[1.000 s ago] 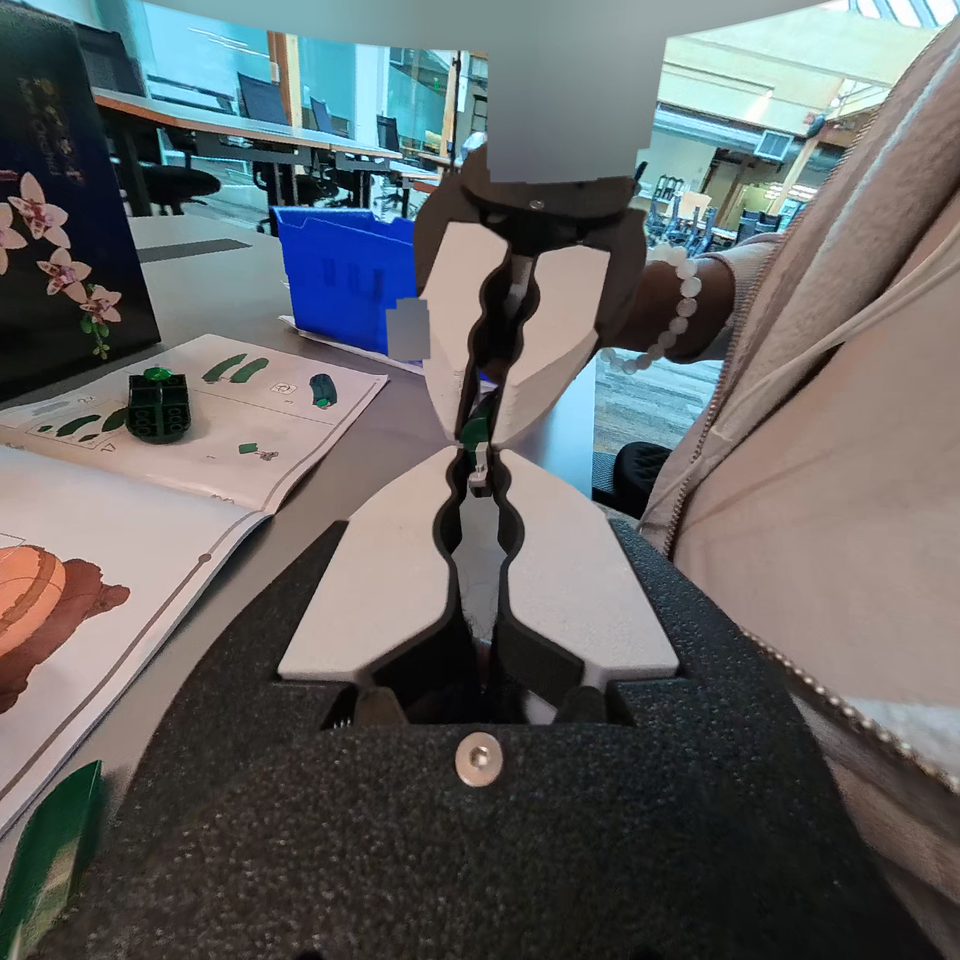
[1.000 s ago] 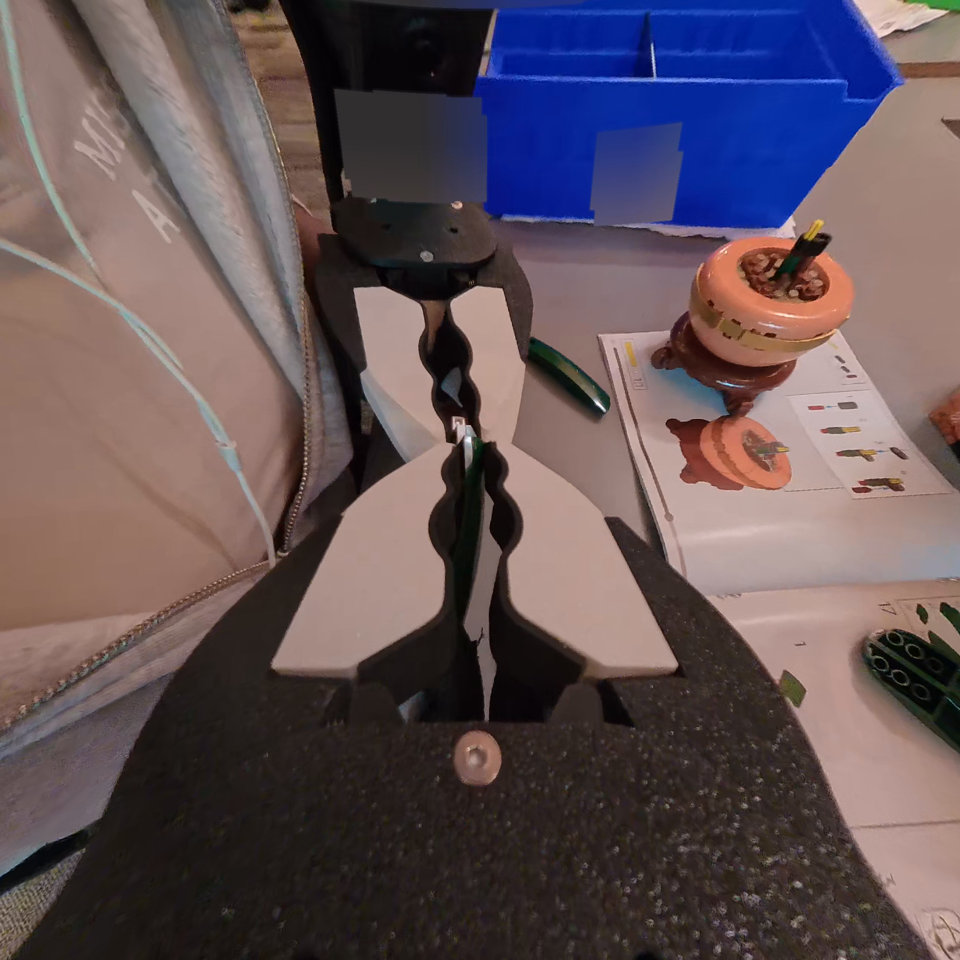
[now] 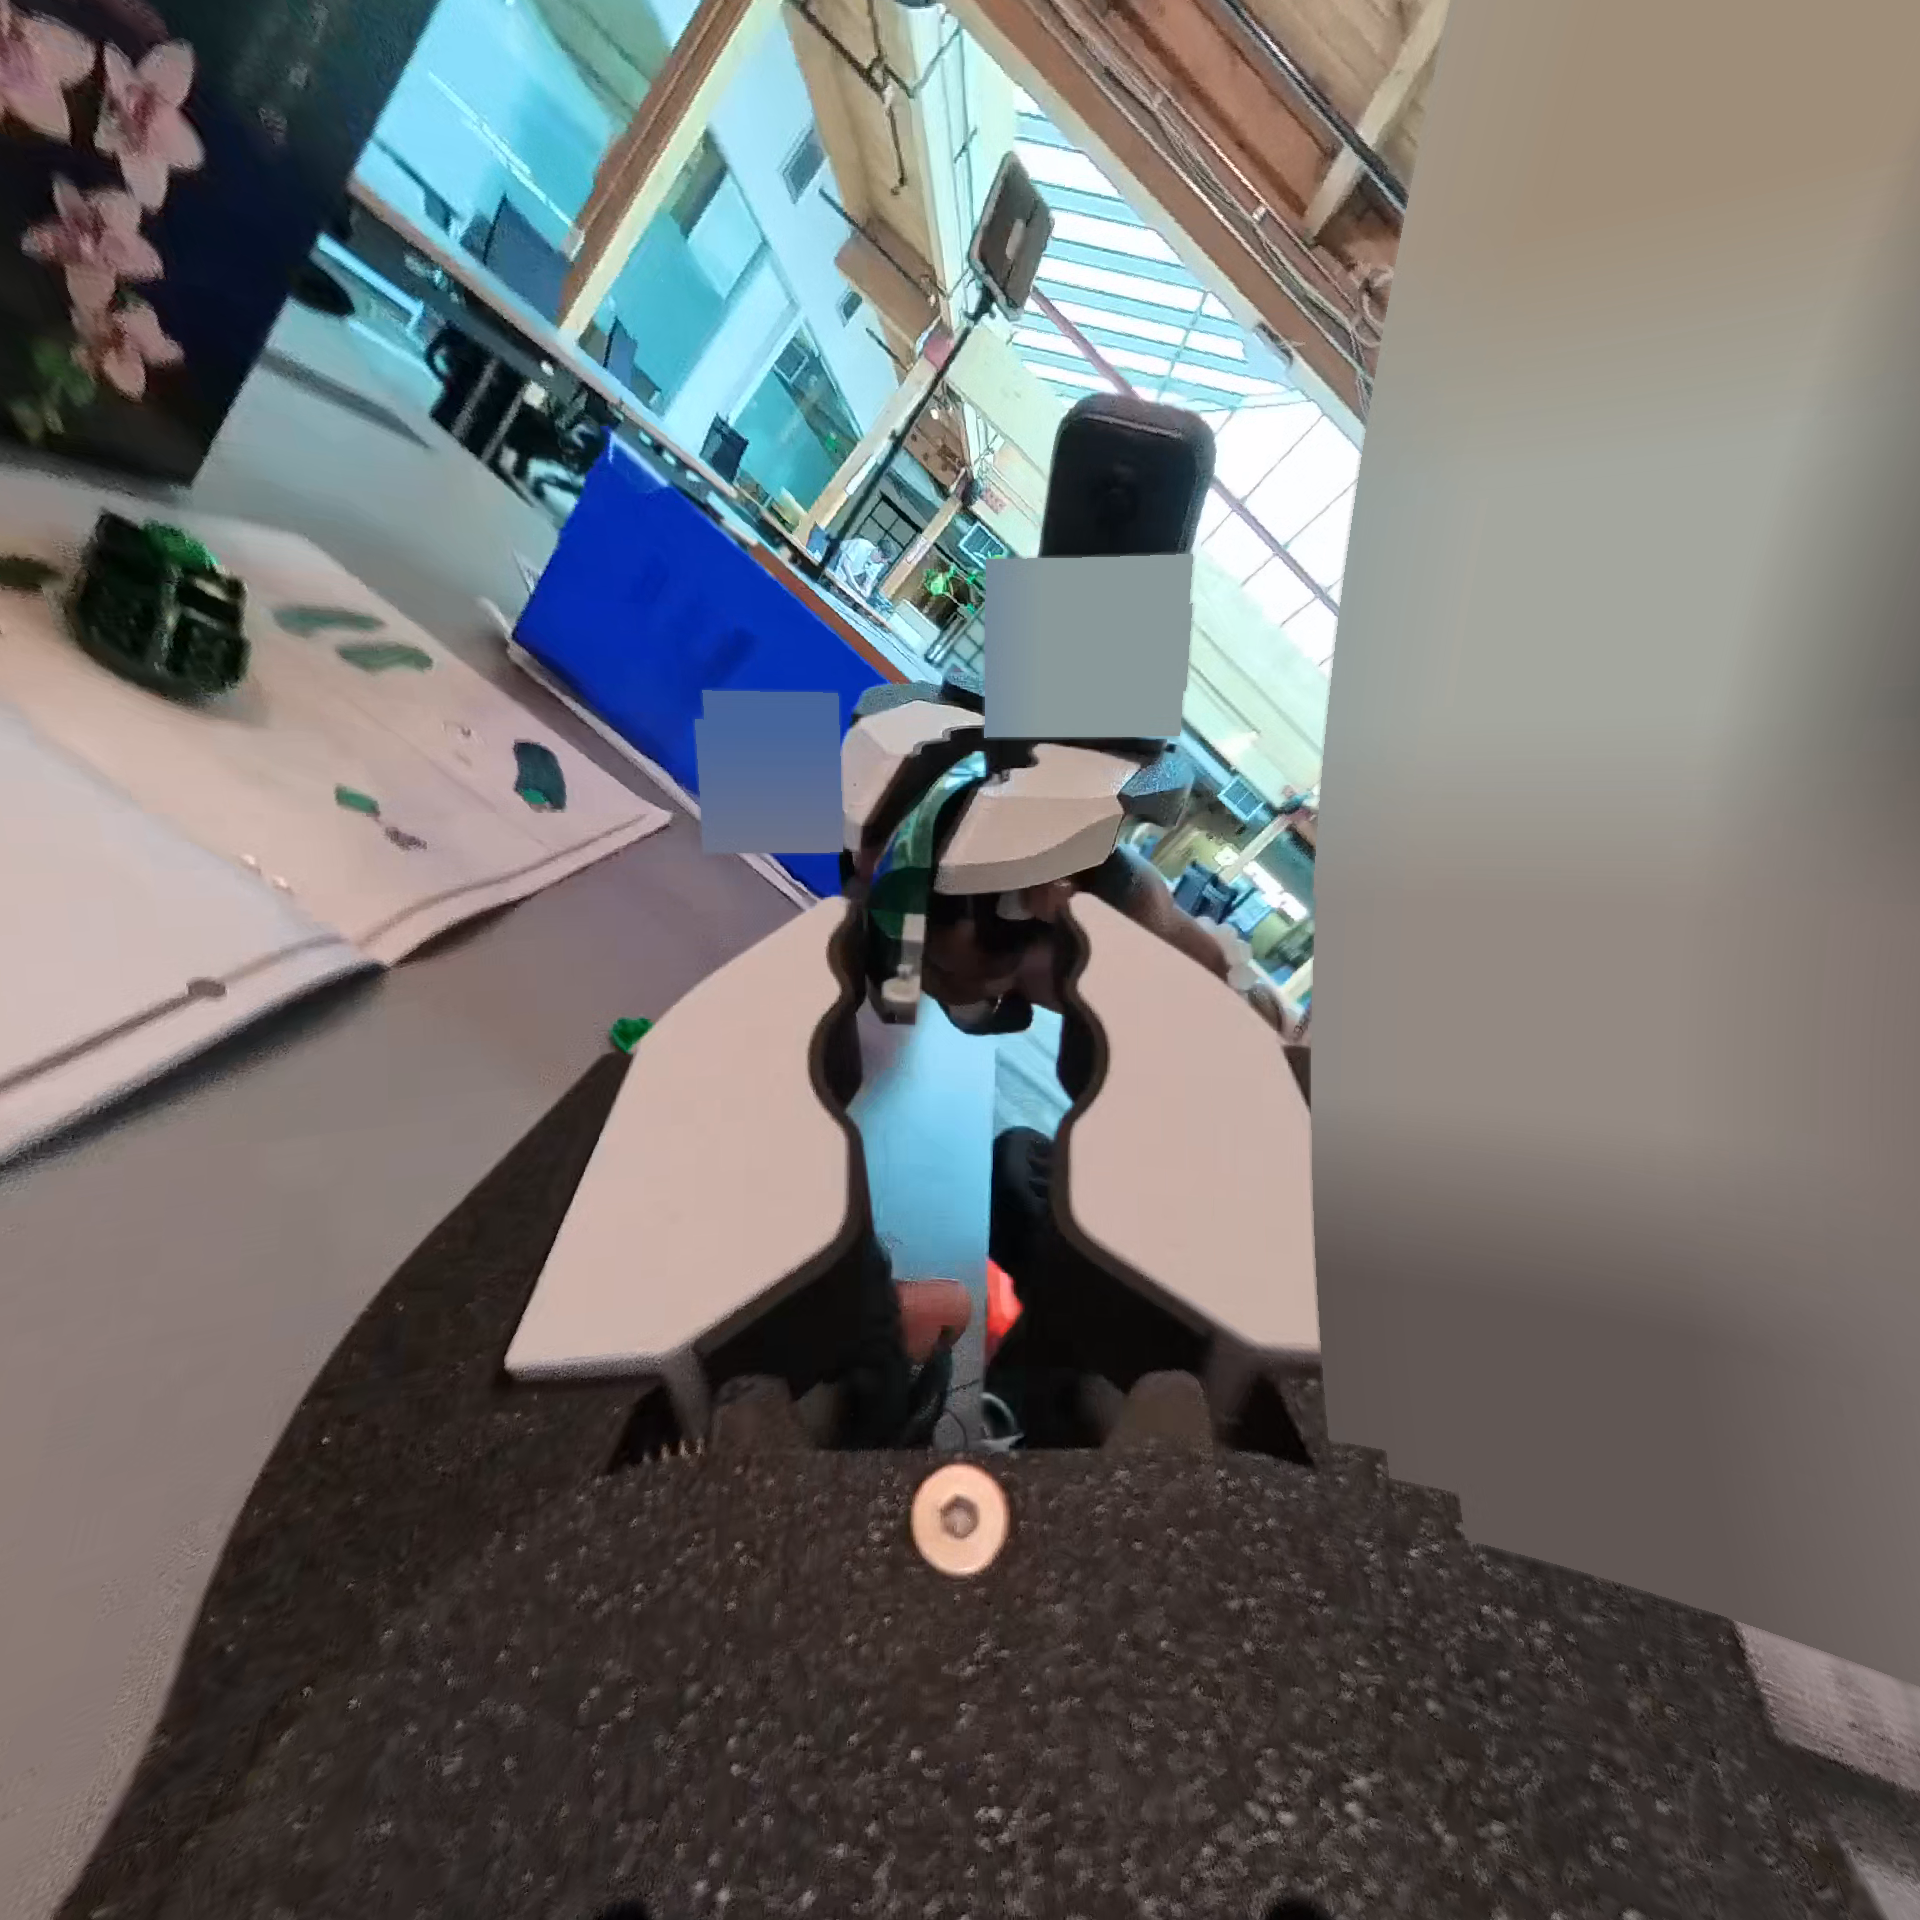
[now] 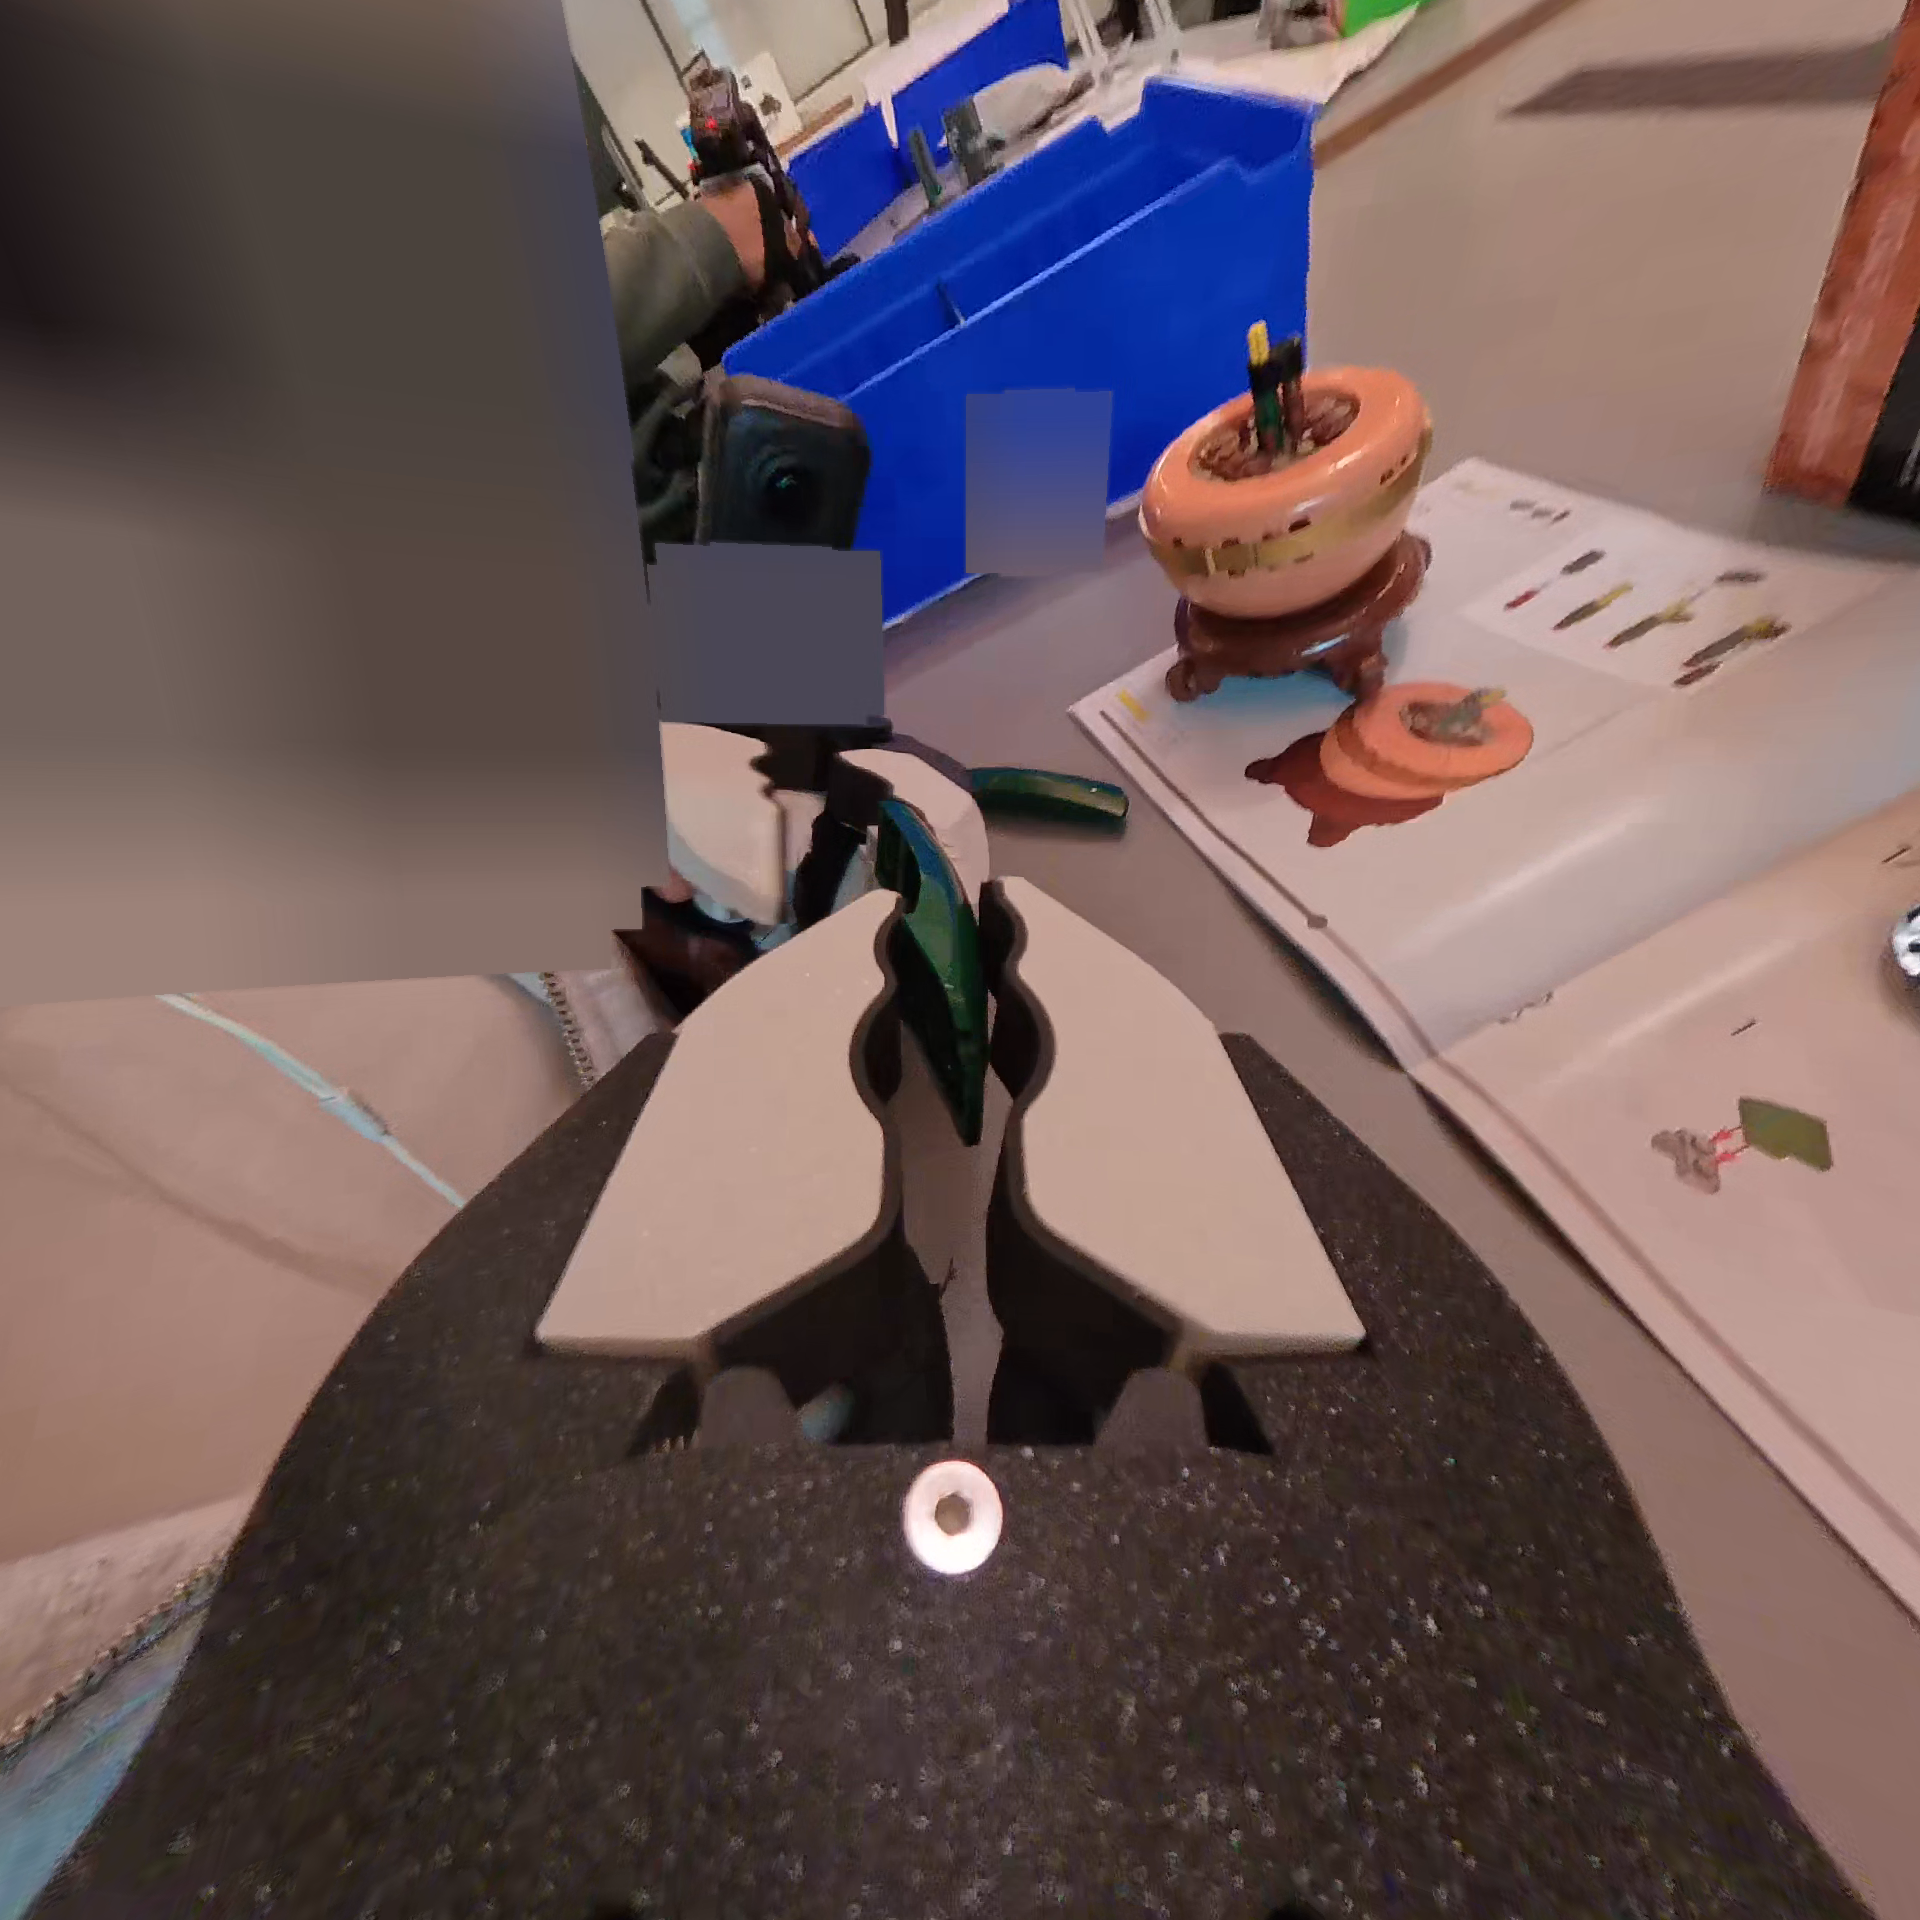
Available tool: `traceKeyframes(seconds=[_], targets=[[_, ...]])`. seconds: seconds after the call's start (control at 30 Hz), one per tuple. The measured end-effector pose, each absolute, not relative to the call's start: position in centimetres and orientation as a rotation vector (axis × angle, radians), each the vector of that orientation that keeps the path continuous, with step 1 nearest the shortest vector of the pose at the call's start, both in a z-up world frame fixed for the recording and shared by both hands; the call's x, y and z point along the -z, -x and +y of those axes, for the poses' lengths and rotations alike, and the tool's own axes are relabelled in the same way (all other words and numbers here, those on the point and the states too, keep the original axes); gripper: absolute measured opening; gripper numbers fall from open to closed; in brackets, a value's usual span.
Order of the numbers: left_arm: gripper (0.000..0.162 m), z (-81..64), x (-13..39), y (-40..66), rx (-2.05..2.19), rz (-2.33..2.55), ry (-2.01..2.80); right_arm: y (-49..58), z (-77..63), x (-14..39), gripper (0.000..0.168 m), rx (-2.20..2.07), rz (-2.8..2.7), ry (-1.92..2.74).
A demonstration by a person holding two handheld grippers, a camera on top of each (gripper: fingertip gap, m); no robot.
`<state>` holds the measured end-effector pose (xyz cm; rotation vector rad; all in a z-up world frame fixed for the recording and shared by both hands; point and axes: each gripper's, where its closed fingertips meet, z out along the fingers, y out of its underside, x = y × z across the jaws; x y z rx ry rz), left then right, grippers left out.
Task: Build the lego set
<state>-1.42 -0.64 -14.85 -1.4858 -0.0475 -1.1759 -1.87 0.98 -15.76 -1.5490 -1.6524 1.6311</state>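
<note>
Grey bench (image 4: pixel 1558 260): carrying everything listed below and running off toward the background desks.

Blue bin (image 4: pixel 1091 312): sitting at the far side of the bench, divided into compartments, contents too distant to make out; also showing in the left wrist view (image 3: pixel 665 623).

Instruction booklet (image 4: pixel 1558 852): lying open on the bench, its pages facing up; its left-hand spread showing in the other view (image 3: pixel 312 831).

Flowerpot model (image 4: pixel 1288 520): standing upright on the booklet's far page, a peach bowl on a dark brown stand with short stems sticking up from the middle.

Right tongs (image 4: pixel 940 894): clamping a dark green leaf piece (image 4: pixel 940 966) edge-on between the fingertips, the piece reaching back into the gap between the fingers; raised above the bench near the person's jacket.

Left tongs (image 3: pixel 956 914): jaws parted to a moderate gap, gripping nothing, facing the right tongs tip to tip.

Dark green brick assembly (image 3: pixel 161 613): resting on the booklet page, well apart from both tongs.

Second green leaf piece (image 4: pixel 1049 795): lying flat on the bench just beside the booklet's edge.

Small green stud (image 3: pixel 629 1032): lying loose on the bench near the left tongs.
</note>
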Motion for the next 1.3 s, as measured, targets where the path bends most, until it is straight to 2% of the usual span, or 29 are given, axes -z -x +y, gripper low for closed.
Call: traceKeyframes(seconds=[0.03, 0.13, 0.4, 0.6, 0.63, 0.7, 0.77, 0.9, 1.3], targets=[[0.027, -0.5, 15.1, 1.5, 1.193, -0.076, 1.499, 1.8, 1.0, 15.9, 0.012, -1.640, -1.656, 1.576], [0.009, -0.1, 15.9, 1.9, 1.178, -0.131, 1.555, 1.8, 0.9, 16.2, 0.012, -1.656, -1.657, 1.638], [0.008, -0.4, 17.5, 0.6, 1.141, 0.004, 1.753, 0.7, 0.6, 17.5, 0.012, -1.575, -1.801, 1.665], [0.009, 0.2, 17.7, 0.2, 1.029, 0.089, 1.823, 0.3, 1.3, 17.4, 0.011, -1.658, -1.692, 1.643], [0.011, 0.1, 17.6, 0.0, 1.050, 0.098, 1.820, 0.2, 1.4, 17.4, 0.011, -1.713, -1.644, 1.663], [0.028, 0.0, 17.4, -0.3, 1.088, 0.113, 1.835, 0.2, 1.9, 17.4, 0.011, -1.806, -1.530, 1.702], [0.025, 0.0, 17.7, 0.0, 1.060, 0.118, 1.873, 0.0, 2.4, 17.2, 0.011, -1.867, -1.448, 1.718], [0.006, -0.1, 17.6, 0.9, 1.044, 0.099, 1.872, -0.2, 2.3, 17.6, 0.011, -1.844, -1.455, 1.723], [0.005, -0.2, 18.8, 0.7, 0.946, 0.255, 1.943, -0.5, 2.3, 18.4, 0.011, -1.652, -1.583, 1.714]])
